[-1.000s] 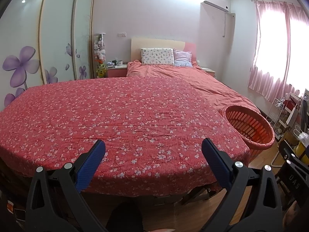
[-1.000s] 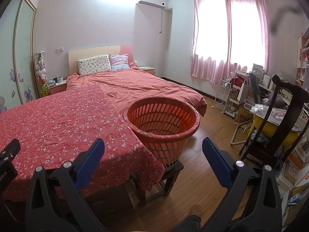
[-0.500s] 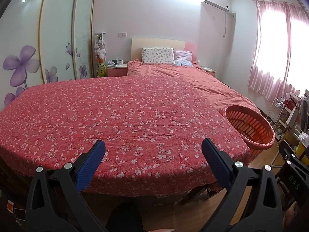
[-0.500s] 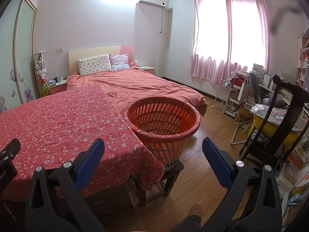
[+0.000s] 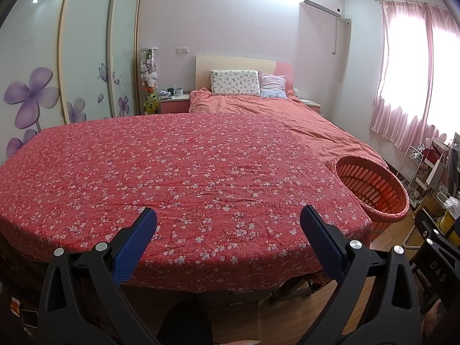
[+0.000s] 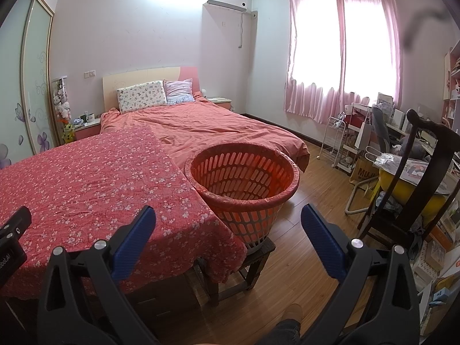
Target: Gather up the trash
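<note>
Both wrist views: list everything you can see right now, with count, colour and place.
floral cloth: 1, red, spread over the near surface
basket: 1, orange, on a dark stool by the cloth's right edge
bed: 1, salmon cover, beyond the cloth
pillows: 2, at the headboard
curtains: pink, at the window
chair: 1, dark wood, far right
trash: none visible
left hand-held gripper: open, empty
right hand-held gripper: open, empty
</note>
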### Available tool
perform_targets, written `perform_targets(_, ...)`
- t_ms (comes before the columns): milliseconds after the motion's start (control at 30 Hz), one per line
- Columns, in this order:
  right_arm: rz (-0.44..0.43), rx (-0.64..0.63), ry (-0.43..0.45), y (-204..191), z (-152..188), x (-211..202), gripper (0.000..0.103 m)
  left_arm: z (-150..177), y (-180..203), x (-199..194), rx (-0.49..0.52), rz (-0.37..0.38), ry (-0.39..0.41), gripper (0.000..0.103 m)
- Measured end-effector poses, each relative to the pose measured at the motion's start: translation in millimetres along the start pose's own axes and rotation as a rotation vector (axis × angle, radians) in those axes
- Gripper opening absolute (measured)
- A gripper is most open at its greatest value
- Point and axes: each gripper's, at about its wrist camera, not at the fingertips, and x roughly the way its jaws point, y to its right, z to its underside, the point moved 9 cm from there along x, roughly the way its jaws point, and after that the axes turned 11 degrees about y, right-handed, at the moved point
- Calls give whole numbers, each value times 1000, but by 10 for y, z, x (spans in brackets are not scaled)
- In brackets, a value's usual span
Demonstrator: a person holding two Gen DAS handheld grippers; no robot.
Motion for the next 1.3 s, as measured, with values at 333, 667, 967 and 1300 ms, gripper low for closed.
perform_targets(333, -4, 2, -2, -46, 27, 10, 99, 0, -1, 2, 0, 0, -1, 99)
perform_targets(667, -12, 6, -8, -59, 59, 44, 99, 2, -6, 7, 0, 0, -2, 99)
perform_targets(967, -15, 6, -10, -74, 65, 47, 99, 23, -13, 10, -1, 0, -5, 99)
perform_targets(1300, -17, 8, -12, -78, 78, 52, 99, 34, -21, 4, -1, 0, -7, 99)
